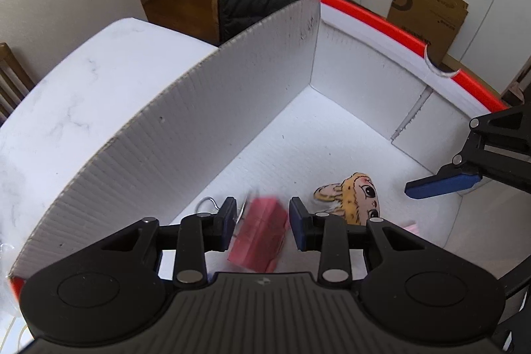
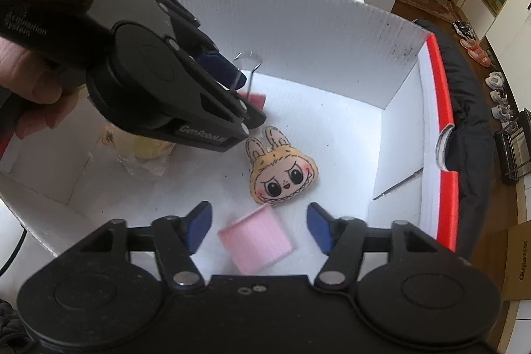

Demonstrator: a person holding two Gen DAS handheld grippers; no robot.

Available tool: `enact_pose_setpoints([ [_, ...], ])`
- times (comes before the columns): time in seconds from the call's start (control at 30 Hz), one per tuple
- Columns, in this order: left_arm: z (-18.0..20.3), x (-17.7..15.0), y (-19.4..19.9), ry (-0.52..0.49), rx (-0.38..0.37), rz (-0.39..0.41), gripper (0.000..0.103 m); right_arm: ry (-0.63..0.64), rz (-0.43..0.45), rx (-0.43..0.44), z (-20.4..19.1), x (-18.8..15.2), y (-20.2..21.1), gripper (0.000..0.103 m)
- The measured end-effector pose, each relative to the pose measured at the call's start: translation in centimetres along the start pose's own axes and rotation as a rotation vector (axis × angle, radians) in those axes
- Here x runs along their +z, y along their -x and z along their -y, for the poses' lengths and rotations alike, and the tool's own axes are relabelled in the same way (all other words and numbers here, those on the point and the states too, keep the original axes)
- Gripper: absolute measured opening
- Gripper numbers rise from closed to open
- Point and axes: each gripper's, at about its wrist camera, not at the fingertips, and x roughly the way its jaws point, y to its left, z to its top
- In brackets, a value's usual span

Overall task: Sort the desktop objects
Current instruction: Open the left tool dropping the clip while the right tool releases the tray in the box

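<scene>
Right gripper (image 2: 259, 226) hangs spread over the pink pad (image 2: 256, 242) lying in the white box (image 2: 398, 135), apparently dropped there for sorting.

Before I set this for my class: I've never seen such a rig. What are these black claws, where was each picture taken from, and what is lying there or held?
The black claws are two hand-held grippers. One picture looks out from the left gripper, the other from the right gripper, where a person's hand shows too. Both point down into a white box on a pale table. On its floor lie a plush bunny-eared face and a pink ridged square. The right gripper is open above that square. A pink clip sits between the left gripper's jaws; whether it is gripped is unclear.
</scene>
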Motion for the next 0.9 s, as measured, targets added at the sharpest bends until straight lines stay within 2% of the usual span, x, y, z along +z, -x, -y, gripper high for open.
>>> enact_pose_setpoints([
  [0.23,0.1,-0.2,1.4,0.021,0.026,0.044,0.036,-0.011,0.023,-0.006,0.1,-0.3,0.6,0.067],
  [0.47,0.2,-0.5,3.6,0.044,0.037,0.088,0.042,-0.009,0.063,-0.009,-0.4,-0.1,1.9,0.071],
  [0.57,0.3,-0.7,4.8,0.052,0.045,0.106,0.043,-0.008,0.085,-0.011,-1.0,-1.0,3.2,0.071],
  [0.9,0.3,-2.3,9.1,0.080,0.071,0.154,0.043,-0.010,0.165,-0.013,-2.2,-0.3,5.7,0.072],
])
